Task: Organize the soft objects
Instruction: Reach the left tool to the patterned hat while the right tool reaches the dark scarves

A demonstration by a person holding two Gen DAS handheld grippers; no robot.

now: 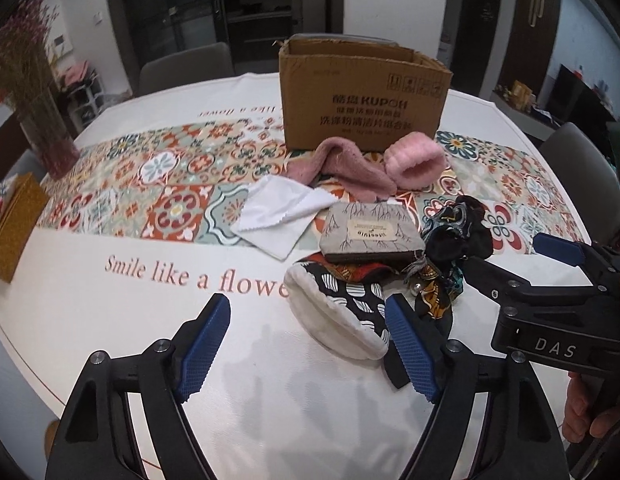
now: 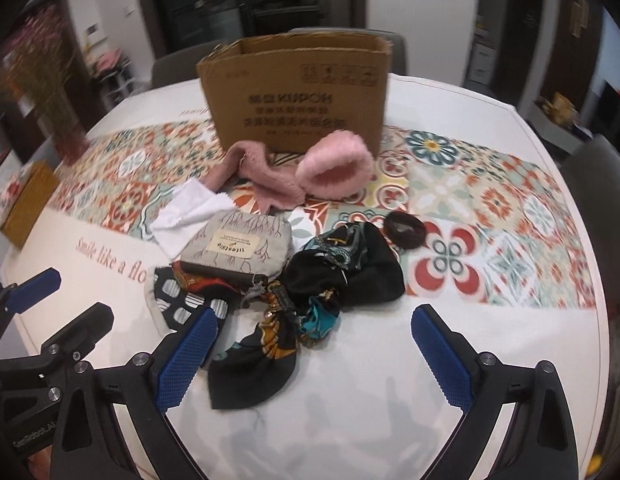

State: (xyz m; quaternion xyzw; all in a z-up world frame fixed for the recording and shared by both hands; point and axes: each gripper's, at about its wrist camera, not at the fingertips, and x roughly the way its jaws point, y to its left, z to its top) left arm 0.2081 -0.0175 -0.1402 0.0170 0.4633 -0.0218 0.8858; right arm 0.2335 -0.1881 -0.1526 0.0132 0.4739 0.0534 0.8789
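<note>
Soft things lie heaped on the table before an open cardboard box (image 1: 361,96) (image 2: 298,96): a pink knit piece (image 1: 341,168), a pink fluffy piece (image 2: 333,168), a white cloth (image 1: 282,212), a grey pouch (image 1: 371,236) (image 2: 238,244), a black patterned scarf (image 2: 337,268) and a brown hair tie (image 2: 403,228). A white-rimmed black-and-white mitt (image 1: 337,312) lies partly between the jaws of my left gripper (image 1: 306,312), which is open, its pads clear of the mitt. My right gripper (image 2: 313,316) is open over the scarf's near end, touching nothing.
A vase of dried flowers (image 1: 42,120) and a yellow box (image 1: 14,224) stand at the table's left. Grey chairs (image 1: 186,64) ring the far side. Bare white tablecloth (image 1: 270,380) lies between the heap and the near edge.
</note>
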